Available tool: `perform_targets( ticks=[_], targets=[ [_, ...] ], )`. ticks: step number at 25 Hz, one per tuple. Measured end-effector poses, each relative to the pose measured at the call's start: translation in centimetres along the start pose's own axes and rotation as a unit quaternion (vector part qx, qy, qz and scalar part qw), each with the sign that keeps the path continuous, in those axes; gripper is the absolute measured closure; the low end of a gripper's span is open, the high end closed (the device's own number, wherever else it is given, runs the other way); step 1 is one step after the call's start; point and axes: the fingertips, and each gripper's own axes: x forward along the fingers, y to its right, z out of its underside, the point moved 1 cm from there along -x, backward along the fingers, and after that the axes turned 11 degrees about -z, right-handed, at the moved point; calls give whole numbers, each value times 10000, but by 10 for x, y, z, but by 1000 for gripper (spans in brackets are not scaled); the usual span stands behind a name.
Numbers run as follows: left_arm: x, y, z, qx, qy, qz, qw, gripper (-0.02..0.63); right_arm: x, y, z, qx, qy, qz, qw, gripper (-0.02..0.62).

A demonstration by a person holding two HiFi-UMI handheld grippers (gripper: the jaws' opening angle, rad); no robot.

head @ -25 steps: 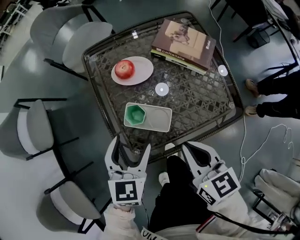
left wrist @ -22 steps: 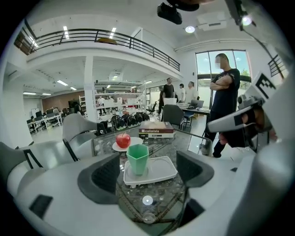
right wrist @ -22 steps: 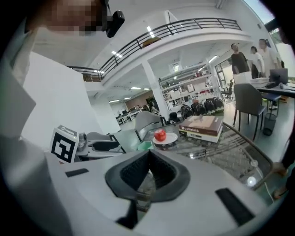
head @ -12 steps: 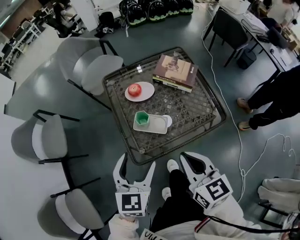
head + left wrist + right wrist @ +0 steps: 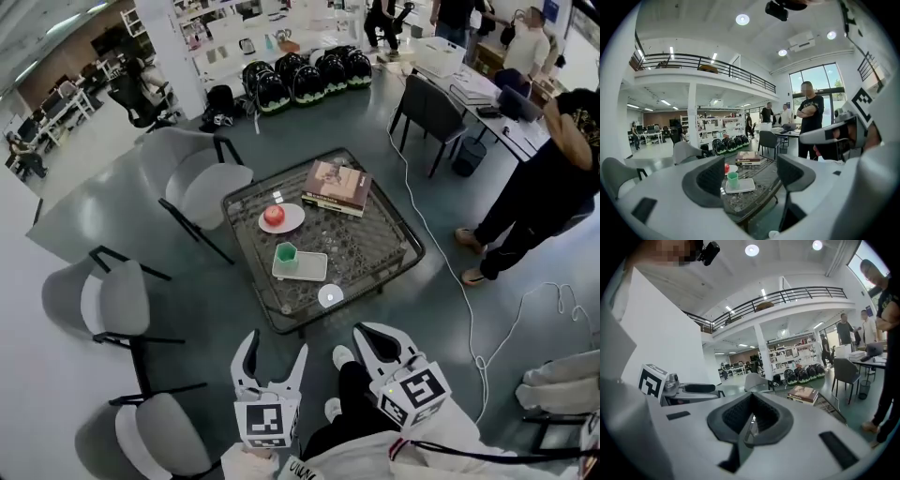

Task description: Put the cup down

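Observation:
The green cup (image 5: 286,254) stands upright at the left end of a white tray (image 5: 309,268) on the low wicker-and-glass table (image 5: 375,267). In the left gripper view the cup (image 5: 733,178) is far ahead on the tray (image 5: 744,186). My left gripper (image 5: 270,361) is open, well back from the table; its jaws have just been closing a little, with nothing between them. The left gripper (image 5: 752,176) holds nothing. My right gripper (image 5: 373,339) is beside it, shut and empty, fingers meeting in the right gripper view (image 5: 751,420).
On the table are a red apple (image 5: 274,215) on a white plate and stacked books (image 5: 336,187). Grey chairs (image 5: 202,187) (image 5: 112,302) stand to the left. A person (image 5: 553,178) stands at the right. A cable (image 5: 455,281) trails over the floor.
Both grippers have risen and drawn back from the table, which now looks smaller and farther off. The cup has stayed on the tray.

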Motion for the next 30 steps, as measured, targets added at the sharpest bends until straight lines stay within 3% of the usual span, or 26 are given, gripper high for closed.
perform_targets(
  ticks=[7,14,16,26,30],
  targets=[
    [-79,1,-28,100,253,-76,9996,284,-42,-66,-30,-293,196,-88,9993,589],
    [-116,13,-42,-21,444,-10,9990,341,-58,-107,-44,-544,229,-269,9979,589],
    [-121,18,-45,-74,457,60,9989,341,-59,-112,-42,-648,200,-315,9972,589],
    [-130,44,-52,-42,460,-73,9989,468,-81,-101,-49,-746,300,-344,9962,589],
    [-129,62,-51,49,429,-68,9990,481,-93,-89,-51,-723,327,-375,9961,589]
  ],
)
